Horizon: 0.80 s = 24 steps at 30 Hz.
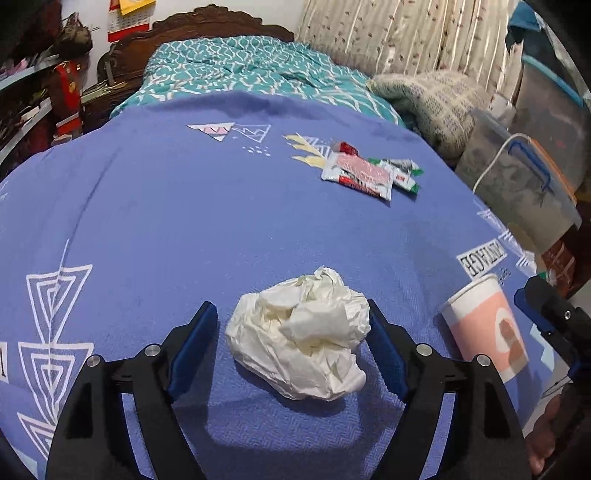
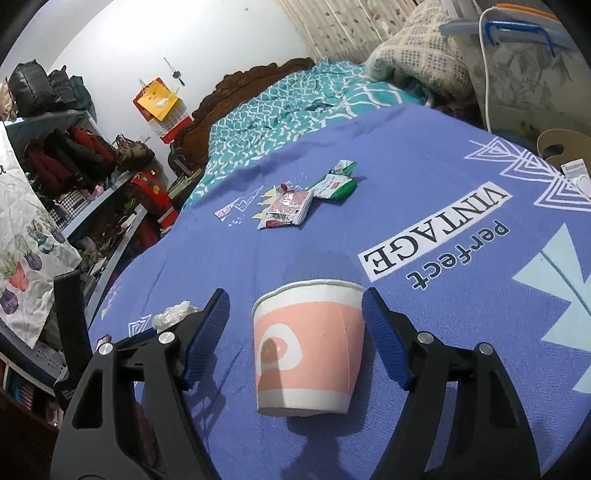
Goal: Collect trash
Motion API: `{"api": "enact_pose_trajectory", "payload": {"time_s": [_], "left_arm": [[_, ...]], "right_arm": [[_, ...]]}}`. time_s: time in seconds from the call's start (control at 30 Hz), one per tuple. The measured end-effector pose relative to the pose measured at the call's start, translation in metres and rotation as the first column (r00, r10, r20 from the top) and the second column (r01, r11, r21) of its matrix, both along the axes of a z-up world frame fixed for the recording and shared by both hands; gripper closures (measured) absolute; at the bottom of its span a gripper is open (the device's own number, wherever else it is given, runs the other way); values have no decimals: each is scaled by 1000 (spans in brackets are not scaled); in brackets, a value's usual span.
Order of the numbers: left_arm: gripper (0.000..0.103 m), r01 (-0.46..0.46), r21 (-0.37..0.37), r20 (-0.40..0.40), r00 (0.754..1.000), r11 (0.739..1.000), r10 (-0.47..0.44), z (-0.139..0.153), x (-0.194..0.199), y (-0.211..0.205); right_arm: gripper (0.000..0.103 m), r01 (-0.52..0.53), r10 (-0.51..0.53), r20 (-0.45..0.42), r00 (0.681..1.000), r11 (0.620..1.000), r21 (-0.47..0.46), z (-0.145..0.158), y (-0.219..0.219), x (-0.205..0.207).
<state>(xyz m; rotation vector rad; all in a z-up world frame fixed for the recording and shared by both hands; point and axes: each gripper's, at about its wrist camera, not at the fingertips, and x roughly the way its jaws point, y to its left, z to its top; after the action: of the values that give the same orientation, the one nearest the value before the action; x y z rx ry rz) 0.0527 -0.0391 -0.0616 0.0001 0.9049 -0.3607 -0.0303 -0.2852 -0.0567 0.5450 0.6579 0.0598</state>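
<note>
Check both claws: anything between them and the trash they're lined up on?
Nothing visible. The crumpled tissue sits directly between the open left claw's fingers; the upright paper cup sits between the open right claw's fingers. Only bare blue bedspread surrounds each; the wrappers lie farther off.

2 wrist fisheyes, close above blue bedspread [image 1: 147, 206], angled down toward headboard [image 2: 236, 85], overlapping (wrappers [image 1: 369, 171], cup [image 2: 308, 347])

bed [image 1: 221, 206] – carved headboard [image 1: 207, 22] | curtain [image 1: 399, 33] | cluttered shelves [image 2: 92, 206] – white wall [image 2: 166, 40]
</note>
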Motion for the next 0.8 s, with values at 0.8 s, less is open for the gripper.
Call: {"api": "enact_pose_trajectory", "payload": {"time_s": [0.8], "left_arm": [[14,8,-38,35,999,999,-7,5,-5,6]], "right_arm": [[31,35,-34,-18,999,999,9,-8,5,-12]]}}
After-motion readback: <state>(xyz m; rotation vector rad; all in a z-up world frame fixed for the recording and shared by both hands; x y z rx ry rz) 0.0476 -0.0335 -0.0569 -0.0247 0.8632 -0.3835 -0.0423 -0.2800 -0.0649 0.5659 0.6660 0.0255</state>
